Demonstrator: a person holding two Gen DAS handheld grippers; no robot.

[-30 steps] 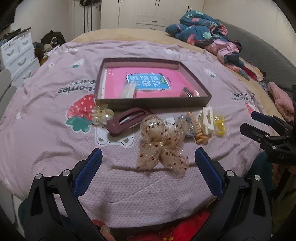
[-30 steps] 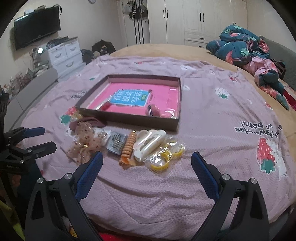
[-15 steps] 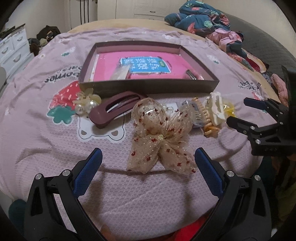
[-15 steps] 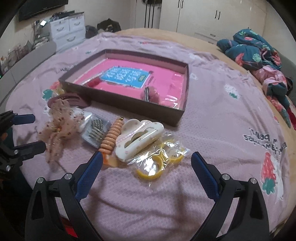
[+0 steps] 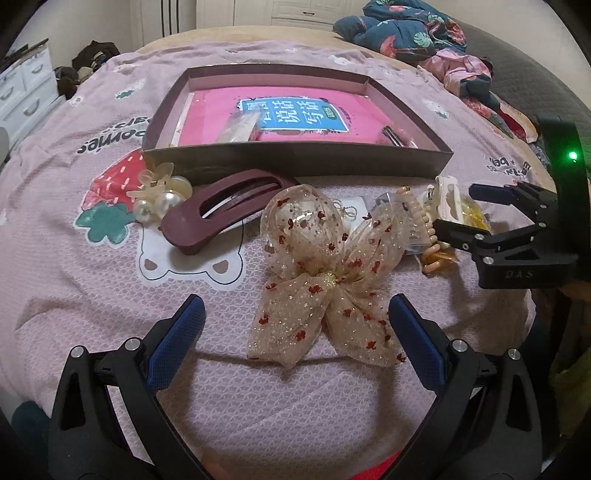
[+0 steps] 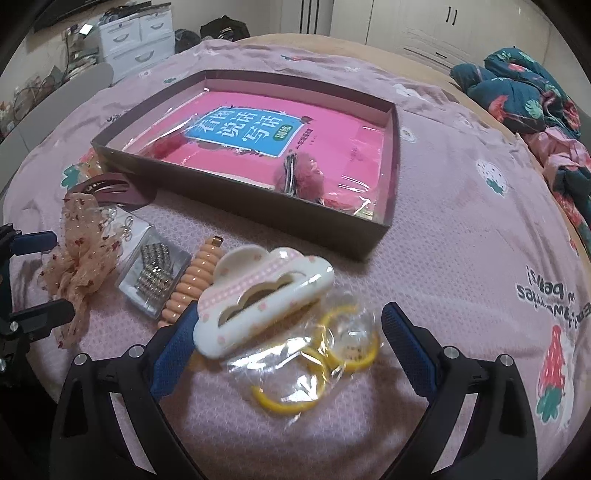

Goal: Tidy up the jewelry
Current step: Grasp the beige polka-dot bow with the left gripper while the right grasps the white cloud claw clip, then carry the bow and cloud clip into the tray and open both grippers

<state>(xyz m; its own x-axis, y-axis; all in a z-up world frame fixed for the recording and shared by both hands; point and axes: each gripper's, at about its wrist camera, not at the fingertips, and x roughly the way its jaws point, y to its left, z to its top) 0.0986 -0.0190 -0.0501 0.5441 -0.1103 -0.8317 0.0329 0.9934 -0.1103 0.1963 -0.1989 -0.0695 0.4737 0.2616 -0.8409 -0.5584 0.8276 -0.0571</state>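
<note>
The wide-open left gripper (image 5: 295, 328) frames the sheer beige red-speckled bow (image 5: 325, 273), while the open right gripper (image 6: 284, 336) straddles the bagged yellow rings (image 6: 317, 365).

The bed is viewed low and close from its near edge by both wrist cameras, and the shallow box (image 5: 295, 162) (image 6: 369, 236) and sheer bow (image 5: 325, 273) (image 6: 81, 258) are shared.

A bed (image 6: 461, 229) under a pink strawberry-print sheet; crumpled floral quilt (image 6: 524, 92), white drawers (image 6: 133, 40), wardrobe (image 6: 406, 22).
</note>
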